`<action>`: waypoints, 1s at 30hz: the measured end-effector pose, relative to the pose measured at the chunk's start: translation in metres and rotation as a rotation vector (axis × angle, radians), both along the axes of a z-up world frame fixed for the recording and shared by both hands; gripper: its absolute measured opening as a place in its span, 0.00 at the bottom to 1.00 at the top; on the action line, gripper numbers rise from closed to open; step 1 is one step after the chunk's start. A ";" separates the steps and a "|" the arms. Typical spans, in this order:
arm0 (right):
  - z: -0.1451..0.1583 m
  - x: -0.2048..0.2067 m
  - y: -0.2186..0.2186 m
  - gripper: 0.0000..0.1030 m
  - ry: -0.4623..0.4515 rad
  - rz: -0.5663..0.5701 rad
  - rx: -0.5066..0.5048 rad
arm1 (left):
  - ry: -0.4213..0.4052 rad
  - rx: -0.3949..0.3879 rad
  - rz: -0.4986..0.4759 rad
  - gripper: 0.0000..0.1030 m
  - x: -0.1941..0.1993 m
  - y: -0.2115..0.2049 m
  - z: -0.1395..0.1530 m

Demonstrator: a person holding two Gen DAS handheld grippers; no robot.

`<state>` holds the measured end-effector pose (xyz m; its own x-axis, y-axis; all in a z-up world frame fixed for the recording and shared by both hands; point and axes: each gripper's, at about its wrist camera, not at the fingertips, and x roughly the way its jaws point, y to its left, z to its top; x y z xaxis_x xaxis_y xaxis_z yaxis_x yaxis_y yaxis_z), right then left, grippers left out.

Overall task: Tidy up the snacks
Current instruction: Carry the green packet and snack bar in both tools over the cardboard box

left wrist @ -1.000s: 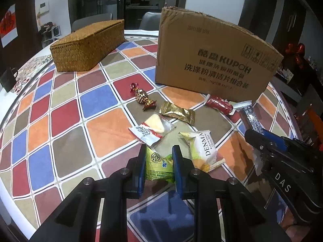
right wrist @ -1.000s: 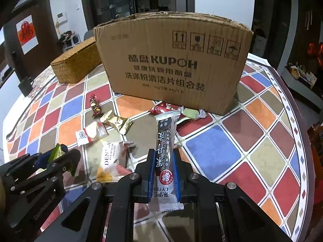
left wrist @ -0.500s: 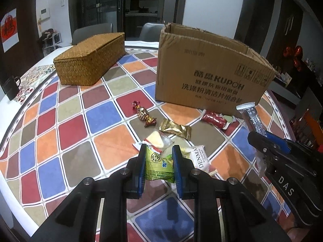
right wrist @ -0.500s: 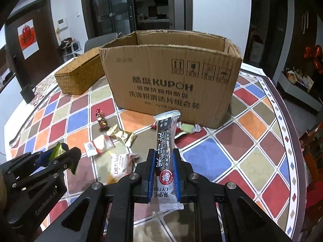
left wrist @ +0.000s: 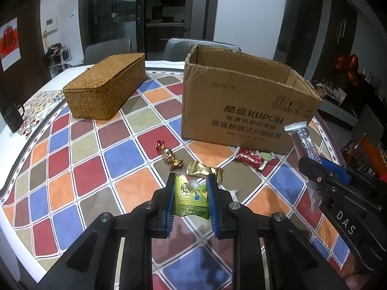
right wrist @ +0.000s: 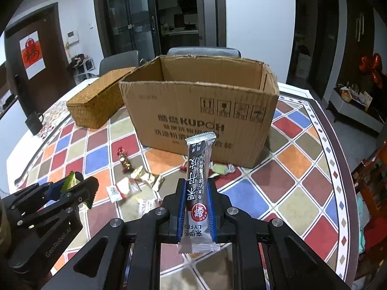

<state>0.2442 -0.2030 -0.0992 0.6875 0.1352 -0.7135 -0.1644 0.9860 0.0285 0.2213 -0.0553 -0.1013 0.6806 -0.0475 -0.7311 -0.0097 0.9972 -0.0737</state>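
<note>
My left gripper [left wrist: 190, 181] is shut on a green snack packet [left wrist: 191, 199], held above the table in front of the open cardboard box [left wrist: 244, 111]. My right gripper [right wrist: 195, 186] is shut on a long dark snack bar [right wrist: 198, 176], upright, just short of the box [right wrist: 198, 120]. Each gripper shows in the other's view: the right one [left wrist: 312, 166] at right, the left one [right wrist: 79, 186] at left. Loose snacks lie before the box: a red-gold candy [left wrist: 169, 155], a gold packet [left wrist: 204, 172], a red packet [left wrist: 249, 158] and a white packet [right wrist: 122, 191].
A woven lidded basket [left wrist: 106, 89] stands left of the box. A dark mug [right wrist: 33, 122] sits at the table's left edge. The round table has a chequered coloured cloth [left wrist: 92, 176]. Chairs stand behind the table.
Both grippers have risen with their snacks; the box's open top now shows and the table looks farther below.
</note>
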 end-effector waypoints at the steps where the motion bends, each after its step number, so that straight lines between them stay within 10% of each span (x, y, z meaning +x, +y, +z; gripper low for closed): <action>1: 0.001 0.000 0.000 0.17 -0.002 -0.002 0.001 | -0.003 0.002 -0.001 0.24 0.001 -0.001 0.002; 30: 0.054 0.019 -0.013 0.17 -0.087 -0.056 0.025 | -0.077 0.023 -0.089 0.24 0.035 -0.018 0.056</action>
<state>0.2629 -0.2164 -0.0455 0.7536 0.1122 -0.6476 -0.1124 0.9928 0.0412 0.2559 -0.0737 -0.0448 0.7283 -0.0940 -0.6788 0.0836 0.9953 -0.0481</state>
